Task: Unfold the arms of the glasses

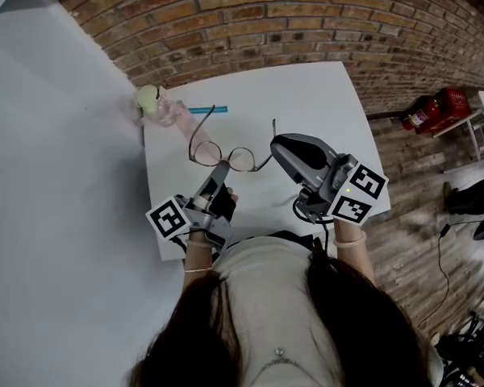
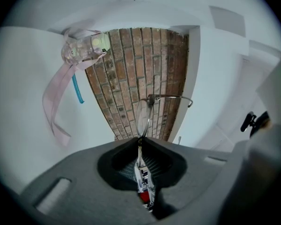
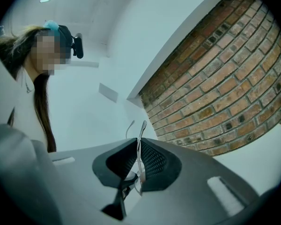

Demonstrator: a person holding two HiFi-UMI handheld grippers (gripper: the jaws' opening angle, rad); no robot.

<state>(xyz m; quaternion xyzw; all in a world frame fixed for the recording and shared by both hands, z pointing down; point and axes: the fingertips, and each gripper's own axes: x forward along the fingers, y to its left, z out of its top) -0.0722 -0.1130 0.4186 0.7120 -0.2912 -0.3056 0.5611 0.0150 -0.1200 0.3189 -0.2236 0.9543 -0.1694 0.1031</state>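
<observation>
The left gripper (image 1: 221,170) is clamped on the rim of the wire-frame glasses (image 1: 240,158), which are held over the white table (image 1: 323,103). The right gripper (image 1: 276,147) pinches one thin arm. The glasses look light, springy and fragile, so I would grip the metal near the hinges, never the lenses.

Glasses (image 1: 224,153) over table (image 1: 306,103). Left gripper (image 1: 220,170) clamps them from the near side, right gripper (image 1: 277,146) at their right arm. Behind glasses: thin stick (image 1: 208,110). Behind-left: small bottle (image 1: 156,103) at table edge. Far right: fire extinguisher (image 1: 434,109) on floor.
</observation>
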